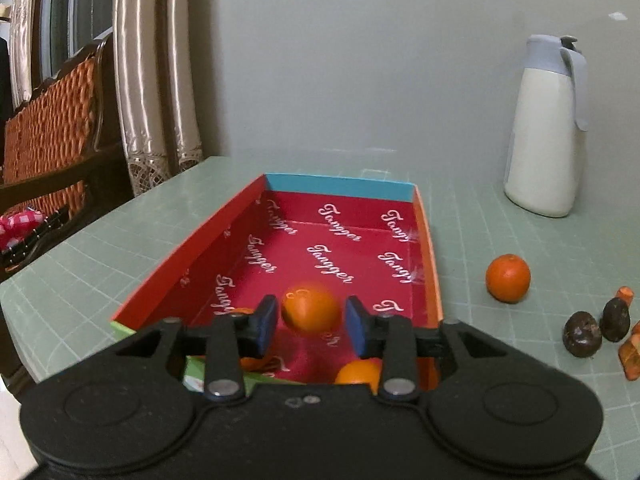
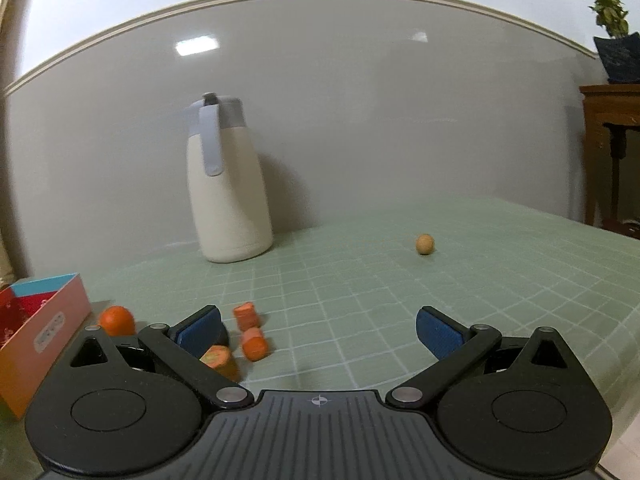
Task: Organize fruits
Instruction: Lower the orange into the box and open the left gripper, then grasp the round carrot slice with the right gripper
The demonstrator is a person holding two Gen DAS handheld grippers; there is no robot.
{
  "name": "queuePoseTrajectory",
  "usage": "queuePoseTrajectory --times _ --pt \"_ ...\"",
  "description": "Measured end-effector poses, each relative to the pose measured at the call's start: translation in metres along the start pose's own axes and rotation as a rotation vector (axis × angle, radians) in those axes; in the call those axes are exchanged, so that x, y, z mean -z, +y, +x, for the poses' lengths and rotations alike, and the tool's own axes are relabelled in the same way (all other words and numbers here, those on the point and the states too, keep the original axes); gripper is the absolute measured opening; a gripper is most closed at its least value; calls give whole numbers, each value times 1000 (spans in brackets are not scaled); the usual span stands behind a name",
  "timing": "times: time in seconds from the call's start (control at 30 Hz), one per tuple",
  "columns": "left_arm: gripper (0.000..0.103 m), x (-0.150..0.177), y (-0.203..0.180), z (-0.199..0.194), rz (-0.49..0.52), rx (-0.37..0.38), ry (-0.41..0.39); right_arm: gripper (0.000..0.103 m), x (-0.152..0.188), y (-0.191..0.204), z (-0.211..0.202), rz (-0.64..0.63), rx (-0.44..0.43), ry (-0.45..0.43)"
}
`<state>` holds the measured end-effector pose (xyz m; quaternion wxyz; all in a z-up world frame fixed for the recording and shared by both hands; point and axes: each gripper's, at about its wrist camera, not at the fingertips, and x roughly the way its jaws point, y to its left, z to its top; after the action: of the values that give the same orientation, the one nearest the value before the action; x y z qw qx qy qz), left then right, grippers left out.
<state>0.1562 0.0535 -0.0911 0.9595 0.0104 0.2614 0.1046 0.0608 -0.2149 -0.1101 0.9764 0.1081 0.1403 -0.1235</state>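
In the left wrist view my left gripper (image 1: 311,322) hovers over the near end of a red open box (image 1: 340,240). Its jaws stand apart, and a blurred orange (image 1: 310,310) sits between them without touching the pads. Two more oranges lie in the box, one (image 1: 358,372) at the near right and one mostly hidden behind the left finger. Another orange (image 1: 508,278) lies on the mat right of the box; it also shows in the right wrist view (image 2: 117,320). My right gripper (image 2: 318,334) is wide open and empty above the mat, with carrot chunks (image 2: 252,338) by its left finger.
A white thermos jug (image 2: 228,196) stands at the back by the wall. Two dark avocado-like fruits (image 1: 596,326) and carrot pieces lie right of the box. A small tan ball (image 2: 425,244) lies far out on the green grid mat (image 2: 440,300). A wicker chair (image 1: 52,128) stands off the table's left edge.
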Motion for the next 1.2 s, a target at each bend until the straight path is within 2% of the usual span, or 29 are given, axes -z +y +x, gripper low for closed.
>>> queuePoseTrajectory --times 0.03,0.1,0.13,0.17,0.27,0.47,0.5,0.57,0.7,0.77,0.9,1.13,1.2 --pt "36 3 1 -5 0 -4 -6 103 0 0 1 -3 -8 2" --pt "63 3 3 -10 -8 -12 -20 103 -1 2 3 -2 -30 9" --pt "82 3 5 -12 -15 -18 -33 103 0 4 4 -2 -40 13" --pt "84 2 7 -15 -20 -23 -52 103 1 6 4 -4 -52 17" --pt "87 0 12 -25 -14 -8 -91 103 3 12 8 -8 -95 28" --pt "88 -1 34 -34 -34 -20 -85 101 5 35 16 -38 -173 80" --pt "88 -1 39 -36 -46 -24 -84 98 5 39 18 -44 -179 85" --pt "89 0 52 -40 -71 -42 -83 80 6 44 23 -56 -192 105" --pt "90 2 74 -44 -96 -83 -87 79 8 47 37 -35 -183 170" --pt "91 3 83 -47 -105 -99 -89 73 9 49 42 -35 -174 182" --pt "92 4 100 -48 -131 -124 -83 67 11 49 55 -22 -151 229" --pt "94 9 120 -45 -171 -177 -56 37 17 56 63 -68 -124 254" --pt "94 10 125 -45 -182 -179 -50 34 18 58 64 -84 -112 249"
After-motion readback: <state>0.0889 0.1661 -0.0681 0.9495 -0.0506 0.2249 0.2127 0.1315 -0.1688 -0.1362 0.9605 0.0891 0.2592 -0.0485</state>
